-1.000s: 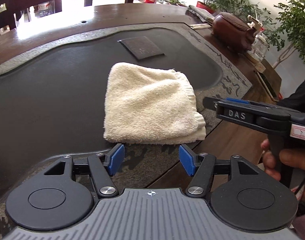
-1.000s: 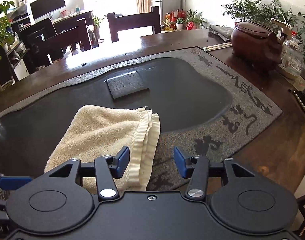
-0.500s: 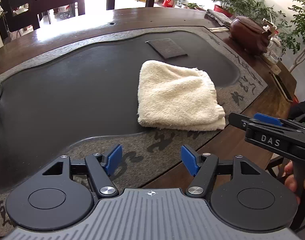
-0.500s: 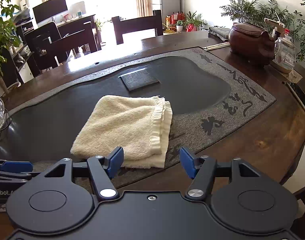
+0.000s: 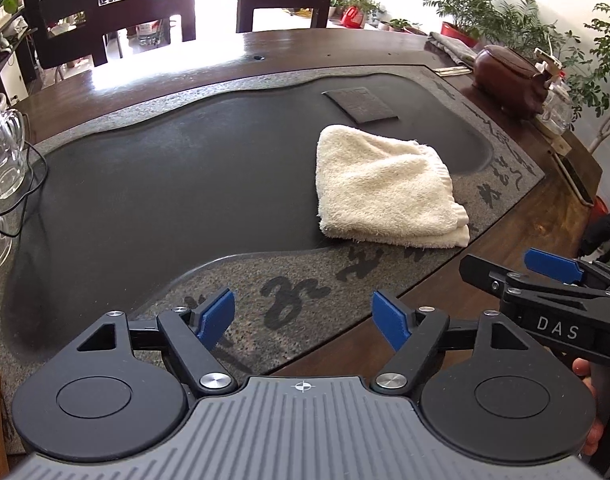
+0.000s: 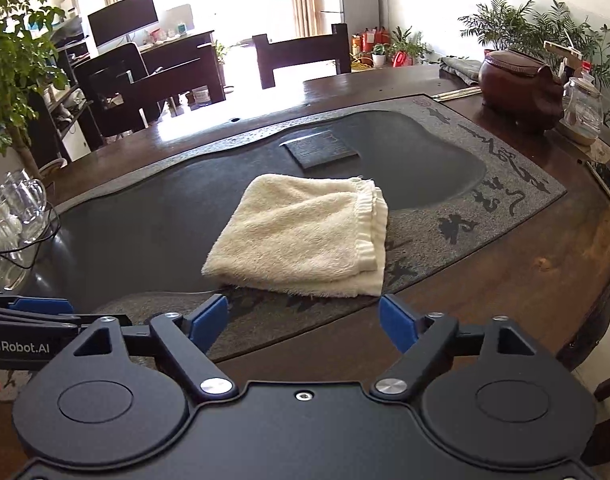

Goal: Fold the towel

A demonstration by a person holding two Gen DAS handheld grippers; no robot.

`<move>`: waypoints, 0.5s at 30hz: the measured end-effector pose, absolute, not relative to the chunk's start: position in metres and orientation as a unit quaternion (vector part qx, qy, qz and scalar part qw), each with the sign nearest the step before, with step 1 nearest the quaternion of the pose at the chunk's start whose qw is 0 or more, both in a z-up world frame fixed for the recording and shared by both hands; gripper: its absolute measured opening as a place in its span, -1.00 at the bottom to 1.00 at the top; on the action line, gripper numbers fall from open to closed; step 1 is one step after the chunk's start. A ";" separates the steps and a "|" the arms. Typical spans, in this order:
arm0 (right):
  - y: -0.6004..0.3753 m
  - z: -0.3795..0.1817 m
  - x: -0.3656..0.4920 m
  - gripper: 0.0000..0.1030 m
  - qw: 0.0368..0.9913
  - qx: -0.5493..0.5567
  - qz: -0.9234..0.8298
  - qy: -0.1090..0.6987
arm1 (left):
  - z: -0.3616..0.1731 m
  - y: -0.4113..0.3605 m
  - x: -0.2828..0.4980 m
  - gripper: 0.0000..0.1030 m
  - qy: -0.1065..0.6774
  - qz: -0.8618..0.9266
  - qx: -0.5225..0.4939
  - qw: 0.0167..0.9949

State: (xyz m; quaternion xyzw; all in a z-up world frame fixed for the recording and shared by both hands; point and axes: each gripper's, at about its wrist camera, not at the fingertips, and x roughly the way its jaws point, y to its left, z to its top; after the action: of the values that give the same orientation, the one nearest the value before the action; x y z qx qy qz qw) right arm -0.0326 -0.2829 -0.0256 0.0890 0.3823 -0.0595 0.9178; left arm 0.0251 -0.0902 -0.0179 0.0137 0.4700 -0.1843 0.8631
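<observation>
Towel (image 6: 305,236): cream terry cloth, lying folded into a compact, roughly square stack on the dark sunken part of the stone tea tray (image 6: 145,232), its near edge overlapping the tray's grey speckled border; layered hems show along its right side, which suggests the folding is done or nearly so. Left gripper (image 5: 303,316): blue pads spread wide with nothing between them, the jaws having just been opening; it hangs short of the towel above the near border, apart from the cloth. Right gripper (image 6: 303,322): likewise wide apart and empty, jaws just opened further, near the towel's front edge without touching it. Both appear held off so as to leave the stack undisturbed. Surroundings: a small dark engraved slab (image 6: 323,152) just beyond the towel, within the basin; painted characters (image 5: 293,292) along the grey border; a brown wooden table (image 6: 525,280) under the tray. Far right, well apart from the towel: a brown clay pot (image 6: 519,80) and a glass jar (image 6: 583,110). Far left: clear glass cups (image 5: 1,148) with a thin black cord (image 5: 29,200) beside them. Beyond: dark chairs (image 6: 301,56), potted plants (image 5: 465,12), a monitor (image 6: 123,18). Nothing stands between either gripper and the towel.
</observation>
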 end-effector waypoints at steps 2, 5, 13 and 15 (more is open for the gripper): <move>-0.280 -0.026 -0.034 0.76 0.917 0.089 -0.057 0.385 | -0.018 -0.087 0.023 0.67 0.468 -0.181 0.014 0.865; -0.276 -0.028 -0.037 0.78 0.916 0.088 -0.056 0.388 | -0.019 -0.083 0.018 0.70 0.466 -0.178 0.020 0.866; -0.273 -0.029 -0.046 0.97 0.916 0.087 -0.062 0.387 | -0.022 -0.071 0.012 0.72 0.473 -0.163 0.019 0.866; -0.272 -0.031 -0.049 1.00 0.916 0.088 -0.063 0.386 | -0.023 -0.068 0.011 0.72 0.475 -0.159 0.019 0.865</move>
State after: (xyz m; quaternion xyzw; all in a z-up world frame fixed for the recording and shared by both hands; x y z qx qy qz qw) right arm -0.0488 -0.2725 -0.0305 0.0884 0.3864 -0.0626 0.9160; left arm 0.0108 -0.0684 -0.0233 0.0186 0.4754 -0.1593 0.8650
